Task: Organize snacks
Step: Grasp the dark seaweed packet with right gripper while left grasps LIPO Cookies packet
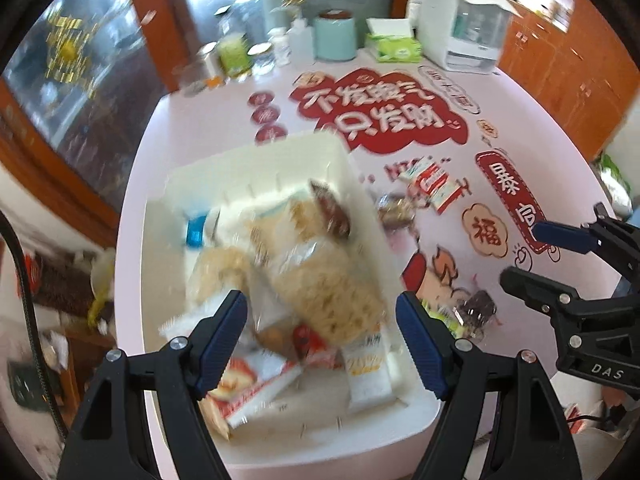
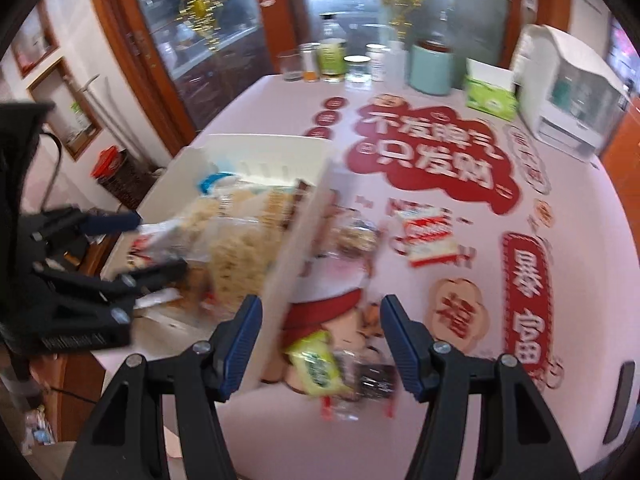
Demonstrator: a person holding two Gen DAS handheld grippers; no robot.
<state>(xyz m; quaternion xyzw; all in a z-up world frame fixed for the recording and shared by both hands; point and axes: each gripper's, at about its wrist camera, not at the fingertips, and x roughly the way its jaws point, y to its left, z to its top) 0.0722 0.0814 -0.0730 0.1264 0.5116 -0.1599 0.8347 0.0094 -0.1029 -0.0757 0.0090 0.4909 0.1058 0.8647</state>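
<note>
Left gripper (image 1: pixel 322 344), tilted steeply downward, hangs over the white bin (image 1: pixel 404 420); its blue-padded fingers (image 1: pixel 222 344) stand apart, released, gripping nothing. Right gripper (image 2: pixel 320 346), likewise pitched down with jaws spread and empty, straddles the bin's near wall at 9 o'clock, above a green-yellow snack packet (image 2: pixel 316 364) and a dark wrapped snack (image 2: pixel 376 378). The bin holds a blurred heap of packets, among them two clear bags of pale noodle snack (image 1: pixel 320 280). Outside it on the pink printed tablecloth (image 2: pixel 460 420) lie four snacks: those two, a clear bag at 12 o'clock (image 2: pixel 356 236), and a red-and-white packet (image 2: pixel 428 236) at 1 o'clock.
</note>
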